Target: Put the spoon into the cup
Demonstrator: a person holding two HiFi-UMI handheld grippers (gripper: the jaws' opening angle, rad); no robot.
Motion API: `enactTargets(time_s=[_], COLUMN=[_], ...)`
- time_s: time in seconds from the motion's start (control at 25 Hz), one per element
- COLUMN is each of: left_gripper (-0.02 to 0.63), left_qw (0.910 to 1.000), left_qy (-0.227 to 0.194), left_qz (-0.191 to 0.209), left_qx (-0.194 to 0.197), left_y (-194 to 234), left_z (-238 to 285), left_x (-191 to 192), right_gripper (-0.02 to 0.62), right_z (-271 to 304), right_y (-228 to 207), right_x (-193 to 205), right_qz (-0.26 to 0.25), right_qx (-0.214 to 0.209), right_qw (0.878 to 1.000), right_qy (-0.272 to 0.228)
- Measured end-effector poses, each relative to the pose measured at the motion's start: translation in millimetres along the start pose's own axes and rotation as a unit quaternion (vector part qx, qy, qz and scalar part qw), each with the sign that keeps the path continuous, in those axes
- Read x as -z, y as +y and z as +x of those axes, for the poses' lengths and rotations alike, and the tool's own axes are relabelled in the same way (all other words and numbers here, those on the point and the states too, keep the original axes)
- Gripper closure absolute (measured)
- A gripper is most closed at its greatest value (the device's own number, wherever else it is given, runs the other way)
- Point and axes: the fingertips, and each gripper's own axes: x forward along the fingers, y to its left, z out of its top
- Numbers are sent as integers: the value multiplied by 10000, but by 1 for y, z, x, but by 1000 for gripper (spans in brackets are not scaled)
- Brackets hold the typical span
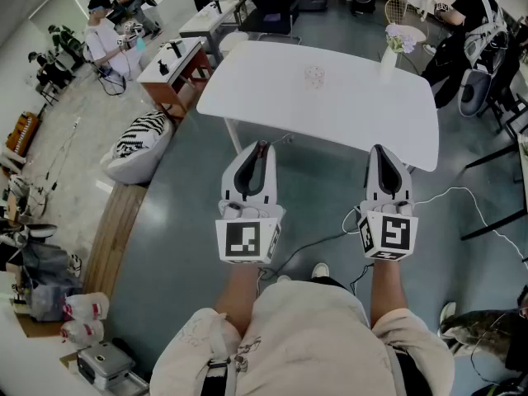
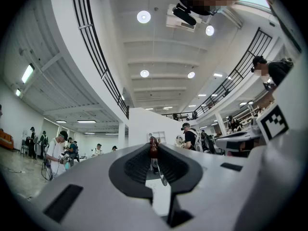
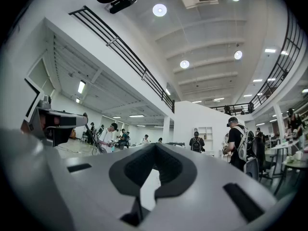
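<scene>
Holding the spoon [image 2: 153, 154] clamped in my left gripper [image 1: 261, 149], I stand short of the table [image 1: 272, 106]. My right gripper [image 1: 379, 152] is closed, empty. The clear cup [image 1: 313, 75] sits mid-table, well apart. Carrying is under way; next I must reach forward and tip the spoon down.

I count two grippers of my own, the left gripper [image 1: 262, 147] and the right gripper [image 1: 378, 150]. That makes four fingers [image 2: 130, 165] in all, and two marker cubes [image 1: 249, 239], one to each. There is one spoon [image 2: 153, 150]. One white bench [image 1: 346, 114] carries one cup [image 1: 313, 76] and one vase [image 1: 388, 58]. There is one striped cushion [image 1: 140, 143]. The people [image 1: 101, 40] far off are several, too small to count surely.
</scene>
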Motion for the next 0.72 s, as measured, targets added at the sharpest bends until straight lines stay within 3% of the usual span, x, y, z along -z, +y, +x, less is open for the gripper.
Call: enactTargets(time_s=[0.72], left_gripper=[566], left_qw=[9995], left_qy=[209], left_qz=[159], left_qx=[-161], left_y=[-69], left_z=[43], left_x=[7], right_gripper=[607], right_z=[0], right_y=[-87], right_x=[25], right_qz=[327], right_qx=[-42], right_qw=[9994], right_qy=[-40])
